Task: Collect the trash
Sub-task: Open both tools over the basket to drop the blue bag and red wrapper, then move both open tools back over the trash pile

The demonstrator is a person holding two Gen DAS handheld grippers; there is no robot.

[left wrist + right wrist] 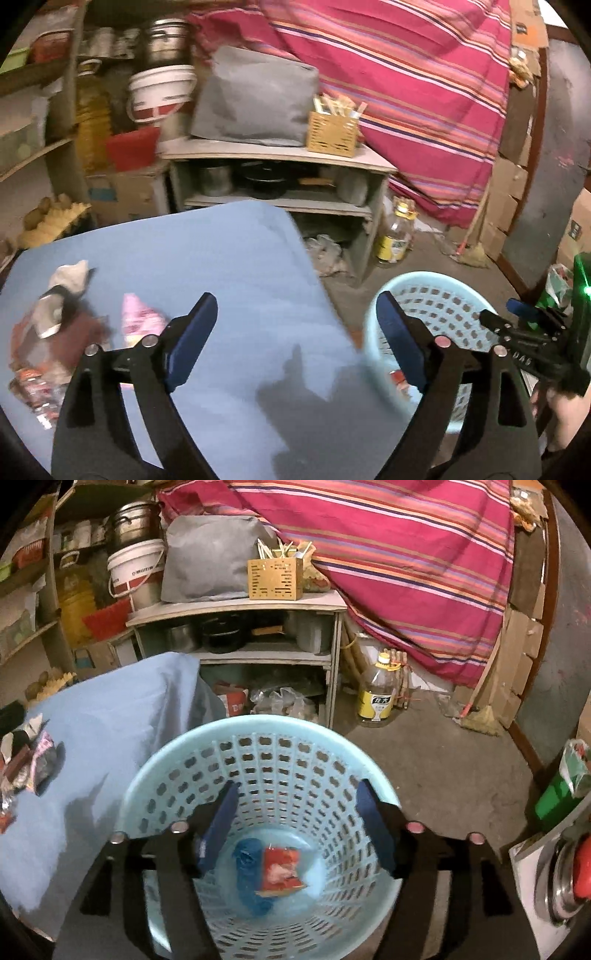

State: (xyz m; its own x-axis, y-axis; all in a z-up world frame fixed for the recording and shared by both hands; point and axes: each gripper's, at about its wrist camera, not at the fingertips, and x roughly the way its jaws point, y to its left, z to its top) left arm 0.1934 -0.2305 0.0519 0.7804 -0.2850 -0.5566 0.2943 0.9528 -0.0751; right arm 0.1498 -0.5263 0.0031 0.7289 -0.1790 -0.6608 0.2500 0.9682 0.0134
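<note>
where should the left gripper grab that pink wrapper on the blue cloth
Grip the pink wrapper across its narrow upper end, which looks puckered and raised off the blue cloth. Come from above on its right side, since dark wrappers crowd its left. The left gripper is open and empty; blur hides finer detail.

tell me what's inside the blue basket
At the bottom of the basket lie a red wrapper and a crumpled blue piece. The right tool's arms cover parts of the near wall, so anything there is hidden.

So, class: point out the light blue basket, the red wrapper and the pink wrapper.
light blue basket (258,725): right wrist view, far rim.
red wrapper (280,867): right wrist view, its middle.
pink wrapper (138,317): left wrist view, its middle.
</note>
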